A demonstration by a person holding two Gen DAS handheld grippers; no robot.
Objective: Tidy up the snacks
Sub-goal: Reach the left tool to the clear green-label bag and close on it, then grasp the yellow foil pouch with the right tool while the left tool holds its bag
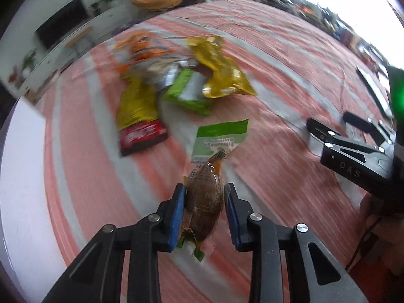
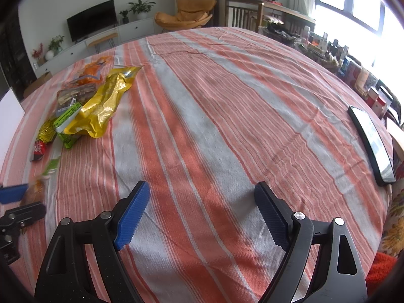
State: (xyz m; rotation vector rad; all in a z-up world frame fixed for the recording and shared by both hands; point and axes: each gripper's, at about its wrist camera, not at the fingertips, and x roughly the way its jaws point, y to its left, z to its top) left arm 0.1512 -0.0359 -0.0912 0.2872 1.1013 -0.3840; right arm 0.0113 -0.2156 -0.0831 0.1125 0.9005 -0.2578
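- My left wrist camera looks steeply down, close over the striped tabletop (image 1: 277, 80).
- My right one sits alongside (both share the snack pile (image 2: 83, 101)).

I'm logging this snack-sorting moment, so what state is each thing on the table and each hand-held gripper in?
Left hand-held gripper: shut on the brown snack pack.
Brown snack pack: clamped between the pads.
Right hand-held gripper: open, nothing between its fingers.
Yellow bag: crumpled, lying in the pile.
Green packet: lying under the yellow bag's edge.
Phone: flat on the striped cloth, screen up.
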